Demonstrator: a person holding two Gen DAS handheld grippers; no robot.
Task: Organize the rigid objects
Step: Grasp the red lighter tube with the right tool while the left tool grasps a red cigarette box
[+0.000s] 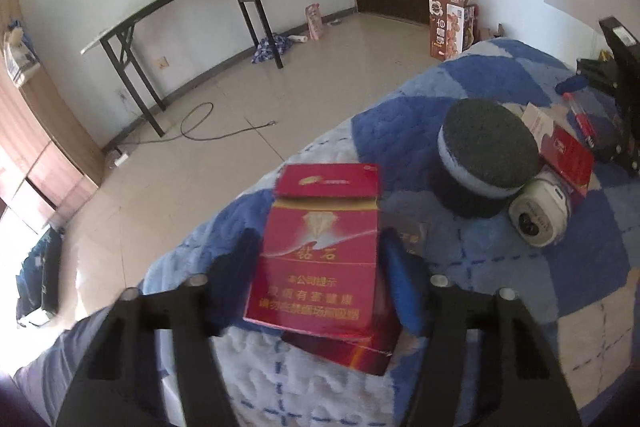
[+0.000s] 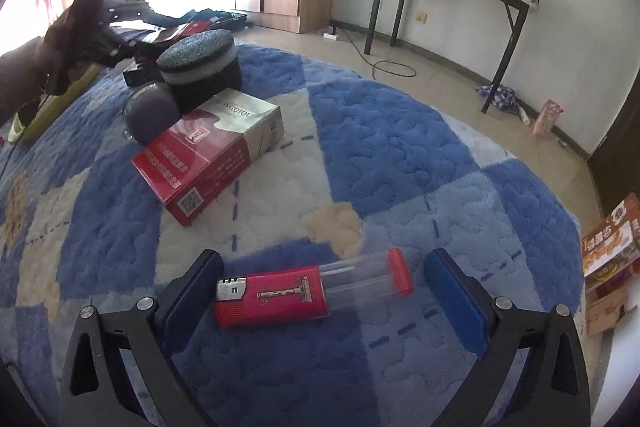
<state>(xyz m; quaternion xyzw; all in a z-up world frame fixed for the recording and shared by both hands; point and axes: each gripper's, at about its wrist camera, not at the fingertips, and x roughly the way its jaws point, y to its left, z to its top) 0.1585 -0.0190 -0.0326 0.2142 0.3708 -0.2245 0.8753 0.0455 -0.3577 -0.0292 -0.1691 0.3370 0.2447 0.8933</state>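
Between the left hand-held gripper's [image 1: 320, 259] closed pads: red cigarette pack [image 1: 316, 263], lid ajar.

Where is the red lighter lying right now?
In the right wrist view the red lighter lies on the blue-and-white blanket, between the open right tool's fingers, against a clear red-capped tube.

You have three cigarette packs: one red pack [image 1: 316, 259] between your left jaws, a second red one [image 1: 352, 347] beneath it, and a red-and-white pack [image 2: 212, 151] beyond your right jaws. One red lighter [image 2: 272, 295] and one clear tube [image 2: 368, 277] lie between those.
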